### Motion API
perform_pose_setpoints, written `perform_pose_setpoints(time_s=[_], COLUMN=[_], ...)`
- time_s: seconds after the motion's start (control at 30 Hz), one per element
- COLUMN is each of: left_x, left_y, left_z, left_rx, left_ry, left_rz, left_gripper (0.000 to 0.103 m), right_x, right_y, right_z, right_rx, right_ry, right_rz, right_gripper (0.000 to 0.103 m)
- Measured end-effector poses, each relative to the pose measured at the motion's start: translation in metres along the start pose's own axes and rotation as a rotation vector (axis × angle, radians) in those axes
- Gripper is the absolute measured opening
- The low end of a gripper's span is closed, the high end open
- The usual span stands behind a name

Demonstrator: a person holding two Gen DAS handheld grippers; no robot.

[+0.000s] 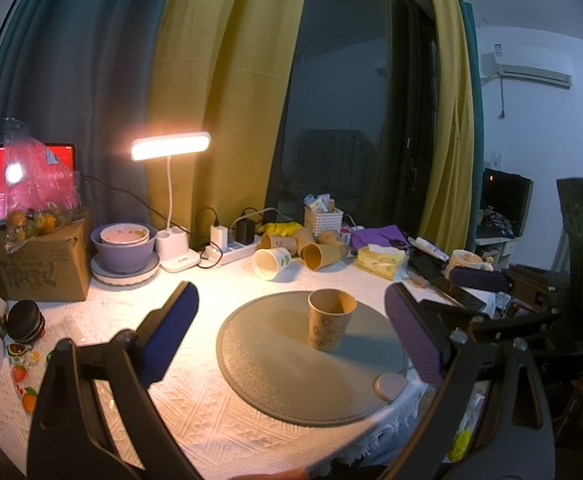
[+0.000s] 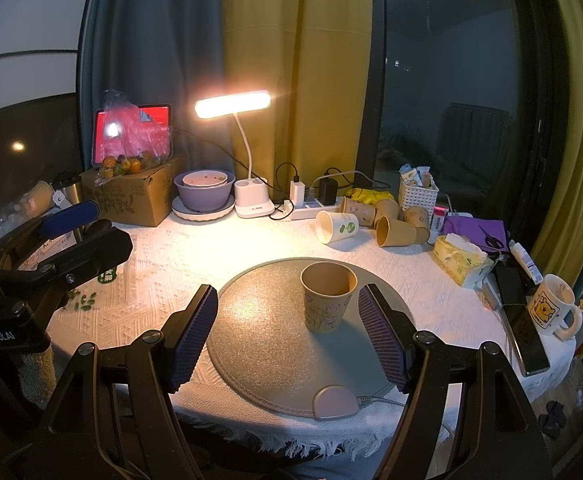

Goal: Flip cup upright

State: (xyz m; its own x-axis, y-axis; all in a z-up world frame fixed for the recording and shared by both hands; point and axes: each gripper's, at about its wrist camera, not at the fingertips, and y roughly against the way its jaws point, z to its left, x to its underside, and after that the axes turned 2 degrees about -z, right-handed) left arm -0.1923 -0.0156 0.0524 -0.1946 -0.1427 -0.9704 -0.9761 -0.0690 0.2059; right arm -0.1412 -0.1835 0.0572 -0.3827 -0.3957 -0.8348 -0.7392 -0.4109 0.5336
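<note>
A tan paper cup (image 1: 330, 318) (image 2: 328, 301) stands upright, mouth up, on a round grey mat (image 1: 287, 364) (image 2: 267, 340). My left gripper (image 1: 291, 320) is open and empty, with its fingers wide apart on both sides of the mat, short of the cup. My right gripper (image 2: 287, 320) is open and empty. The cup stands between its fingers, close to the right finger (image 2: 379, 332), with no visible contact. The left gripper also shows at the left of the right wrist view (image 2: 63, 236).
Several paper cups (image 1: 291, 254) (image 2: 371, 222) lie on their sides at the back. A lit desk lamp (image 1: 171, 148), power strip (image 1: 231, 252), stacked bowls (image 1: 125, 248), cardboard box (image 1: 39, 264), tissue pack (image 2: 461, 258), phone (image 2: 525, 332) and mug (image 2: 551, 306) surround the mat.
</note>
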Motion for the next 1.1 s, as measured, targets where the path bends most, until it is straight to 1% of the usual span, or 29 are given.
perform_pose_setpoints(time_s=[0.83, 1.1], left_x=[0.0005, 0.004], left_y=[0.0003, -0.0032], left_z=[0.0006, -0.0041], left_rx=[-0.001, 0.024], left_ry=[0.0, -0.011], left_rz=[0.0, 0.016], left_gripper=[0.095, 0.095], right_x=[0.0001, 0.0001], right_y=[0.0, -0.0001], right_z=[-0.0004, -0.0013], right_rx=[-0.001, -0.001], right_ry=[0.0, -0.001], right_rz=[0.0, 0.0], right_gripper=[0.076, 0.076])
